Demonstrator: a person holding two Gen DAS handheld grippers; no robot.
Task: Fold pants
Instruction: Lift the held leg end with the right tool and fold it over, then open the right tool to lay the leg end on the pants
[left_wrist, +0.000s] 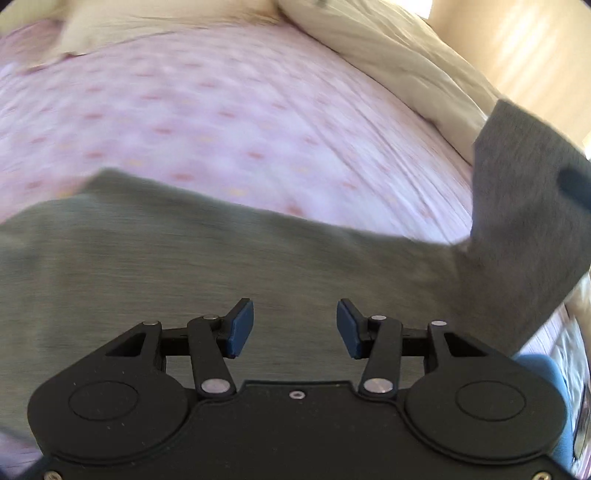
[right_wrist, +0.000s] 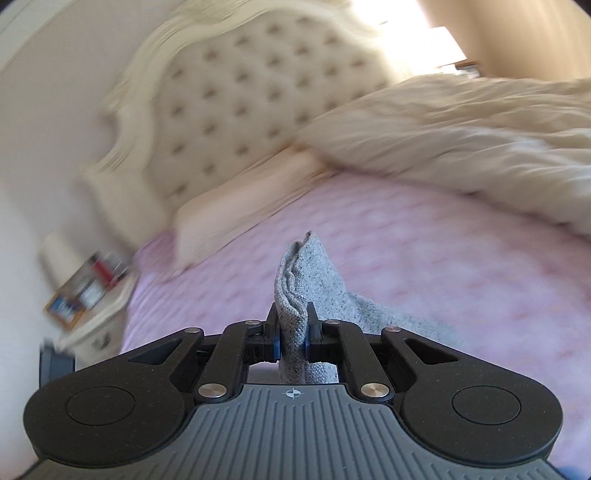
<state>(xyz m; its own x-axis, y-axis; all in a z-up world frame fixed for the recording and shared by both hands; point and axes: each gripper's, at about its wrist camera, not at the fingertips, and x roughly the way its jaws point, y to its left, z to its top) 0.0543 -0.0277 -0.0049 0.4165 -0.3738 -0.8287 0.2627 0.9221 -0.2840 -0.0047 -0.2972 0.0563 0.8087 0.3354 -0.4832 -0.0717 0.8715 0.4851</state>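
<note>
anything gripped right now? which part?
Right gripper pinches a bunched edge of the grey pants. Left gripper holds nothing; it is open above the fabric.

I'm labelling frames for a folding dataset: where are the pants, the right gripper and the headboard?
pants (left_wrist: 221, 266): left wrist view, flat middle.
right gripper (right_wrist: 291, 341): right wrist view, between fingertips, shut on cloth.
headboard (right_wrist: 236, 99): right wrist view, tufted panel.

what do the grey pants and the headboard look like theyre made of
Pants: soft heathered grey knit, likely cotton jersey or fleece; a speckled weave shows where the right gripper pinches a bunched fold.
Headboard: cream button-tufted upholstery, fabric or faux leather, too blurred to tell, in a carved, pale frame.
</note>
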